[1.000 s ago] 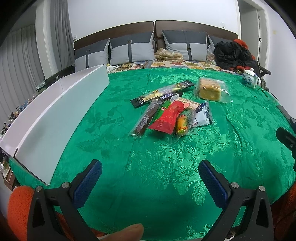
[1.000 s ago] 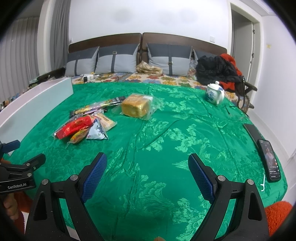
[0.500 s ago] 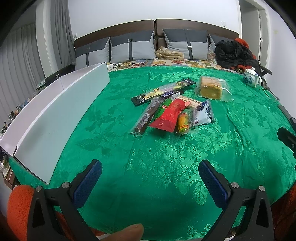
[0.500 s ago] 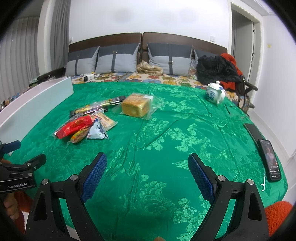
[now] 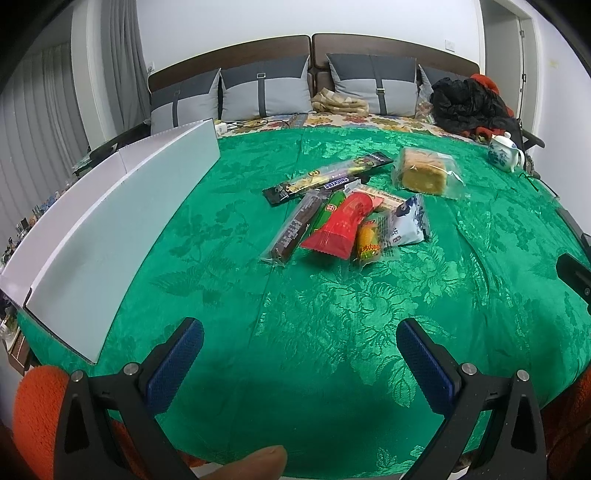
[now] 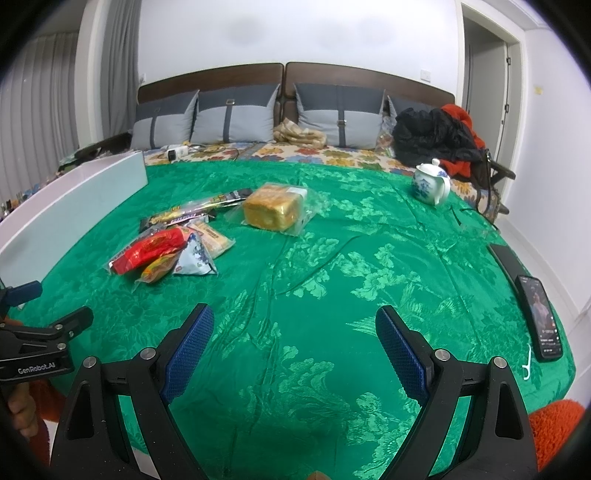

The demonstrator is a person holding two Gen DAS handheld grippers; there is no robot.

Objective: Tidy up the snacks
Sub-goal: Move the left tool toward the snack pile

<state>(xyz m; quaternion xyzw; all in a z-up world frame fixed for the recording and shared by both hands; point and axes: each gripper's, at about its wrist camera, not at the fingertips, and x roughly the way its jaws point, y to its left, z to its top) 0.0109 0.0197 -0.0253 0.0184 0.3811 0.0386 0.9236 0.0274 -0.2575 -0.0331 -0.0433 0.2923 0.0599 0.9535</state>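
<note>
My left gripper (image 5: 299, 350) and right gripper (image 6: 295, 343) hover with fingers spread wide, holding nothing; the snack pile (image 5: 343, 218) lies mid-bed on the green cover (image 5: 332, 314), the white box (image 5: 110, 229) to its left; overlapping slippery wrappers could make me lift two or drop one.

The white box (image 5: 110, 229) hides its own inside, and the Snickers bar (image 5: 338, 183) lies half-buried under other wrappers.

White walls (image 6: 295, 33), brown headboard (image 6: 280, 74), grey curtains (image 5: 55, 110), doorway (image 6: 487, 74)
</note>
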